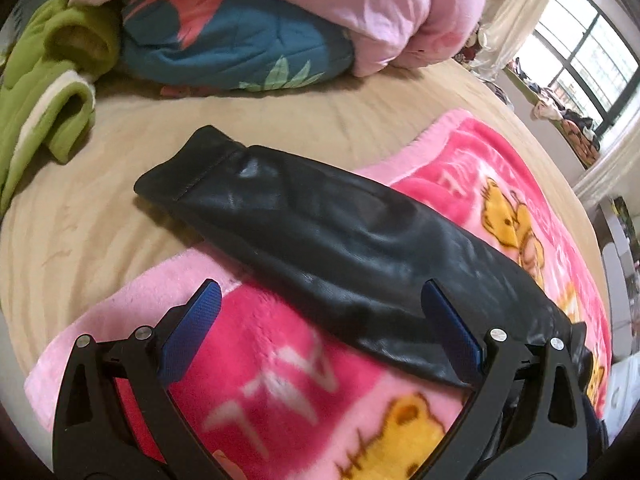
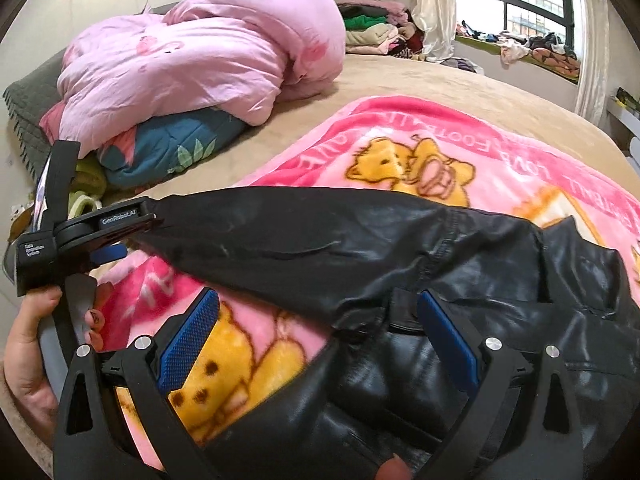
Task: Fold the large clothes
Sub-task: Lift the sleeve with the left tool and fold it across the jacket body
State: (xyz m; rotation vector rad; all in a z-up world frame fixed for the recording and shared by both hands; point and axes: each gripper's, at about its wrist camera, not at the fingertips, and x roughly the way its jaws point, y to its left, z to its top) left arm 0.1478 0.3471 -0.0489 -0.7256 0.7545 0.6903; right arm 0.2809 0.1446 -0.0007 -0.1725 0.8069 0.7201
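Black leather jacket sprawls glossy and creased across the lower right of the right wrist view; its sleeve stretches diagonally from lower right to centre left, stitched cuff resting flat on the bed

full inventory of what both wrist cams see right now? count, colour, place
leather jacket: 1, black, spread on the blanket, sleeve stretched out
blanket: 1, pink with yellow bears, on the bed
bed sheet: 1, tan, under everything
quilt: 1, pale pink, bundled at the far end
comforter: 1, teal floral, under the quilt
fleece garment: 1, green, far left
clothes piles: several, mixed colours, by the window
left gripper: black, blue pads, open over the sleeve
right gripper: black, blue pads, open over the jacket body
hand: 1, holds the left gripper's handle
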